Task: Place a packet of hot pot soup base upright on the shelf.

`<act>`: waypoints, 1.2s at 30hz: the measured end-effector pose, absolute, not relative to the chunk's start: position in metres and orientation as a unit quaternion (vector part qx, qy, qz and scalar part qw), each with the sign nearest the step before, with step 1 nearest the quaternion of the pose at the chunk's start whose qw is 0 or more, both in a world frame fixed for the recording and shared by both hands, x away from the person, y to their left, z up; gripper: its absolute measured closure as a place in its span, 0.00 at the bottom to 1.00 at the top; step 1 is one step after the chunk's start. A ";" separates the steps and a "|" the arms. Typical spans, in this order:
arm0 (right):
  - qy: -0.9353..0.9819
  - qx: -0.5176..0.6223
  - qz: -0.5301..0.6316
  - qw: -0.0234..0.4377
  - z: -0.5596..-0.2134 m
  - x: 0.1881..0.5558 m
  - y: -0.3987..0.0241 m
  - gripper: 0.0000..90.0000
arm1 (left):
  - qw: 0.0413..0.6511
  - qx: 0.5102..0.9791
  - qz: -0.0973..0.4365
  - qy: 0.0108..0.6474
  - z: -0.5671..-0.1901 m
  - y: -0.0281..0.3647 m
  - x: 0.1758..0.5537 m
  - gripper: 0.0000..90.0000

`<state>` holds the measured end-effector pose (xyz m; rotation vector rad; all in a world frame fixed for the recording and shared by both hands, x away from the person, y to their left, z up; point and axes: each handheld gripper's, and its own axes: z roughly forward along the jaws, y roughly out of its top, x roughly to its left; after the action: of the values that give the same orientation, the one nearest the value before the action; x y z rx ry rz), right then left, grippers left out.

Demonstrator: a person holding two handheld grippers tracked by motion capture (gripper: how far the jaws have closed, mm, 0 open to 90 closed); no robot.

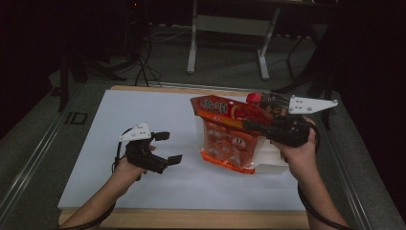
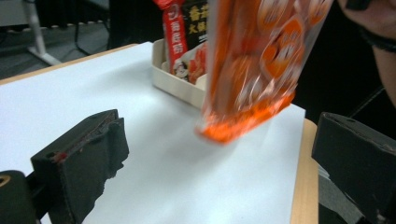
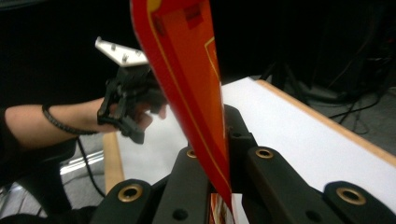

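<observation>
An orange snack bag (image 1: 225,139) hangs upright above the white table sheet (image 1: 143,110), and my right gripper (image 1: 253,125) is shut on its top edge. In the right gripper view the bag's red edge (image 3: 187,70) rises out of my clamped right gripper (image 3: 219,154). My left gripper (image 1: 168,147) is low over the sheet, left of the bag, open with nothing between its jaws. In the left gripper view the bag (image 2: 252,70) hangs ahead of my open left gripper (image 2: 219,158), apart from both pads.
A cream tray (image 1: 273,163) stands behind the bag at the table's right, with other snack packets (image 2: 187,42) standing in the tray (image 2: 177,81). The wooden table edge (image 2: 306,177) runs along the right. A desk frame (image 1: 230,28) stands on the floor beyond.
</observation>
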<state>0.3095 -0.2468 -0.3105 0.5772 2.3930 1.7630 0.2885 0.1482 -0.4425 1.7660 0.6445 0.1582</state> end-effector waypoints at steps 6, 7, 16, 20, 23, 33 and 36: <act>0.773 0.209 0.593 0.087 -0.293 0.313 -0.276 1.00 | 0.579 0.756 0.072 0.297 -0.454 0.159 0.286 0.01; 0.771 0.212 0.592 0.094 -0.290 0.314 -0.280 1.00 | 0.580 0.754 0.072 0.300 -0.455 0.161 0.285 0.01; 0.759 0.246 0.591 0.120 -0.284 0.323 -0.319 1.00 | 0.570 0.750 0.077 0.328 -0.469 0.178 0.280 0.00; 0.757 0.263 0.586 0.121 -0.290 0.328 -0.334 1.00 | 0.561 0.754 0.078 0.334 -0.477 0.182 0.276 0.00; 0.755 0.276 0.582 0.120 -0.296 0.330 -0.344 1.00 | 0.557 0.756 0.072 0.336 -0.483 0.183 0.274 0.00; 0.751 0.311 0.571 0.113 -0.321 0.344 -0.362 1.00 | 0.561 0.749 0.068 0.347 -0.494 0.184 0.274 0.00; 0.750 0.318 0.570 0.107 -0.329 0.349 -0.363 1.00 | 0.556 0.751 0.067 0.349 -0.496 0.184 0.274 0.00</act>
<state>0.3493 -0.3629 -0.3291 0.9369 2.2097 1.6771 0.2743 0.1843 -0.4963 1.7735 0.8243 0.1592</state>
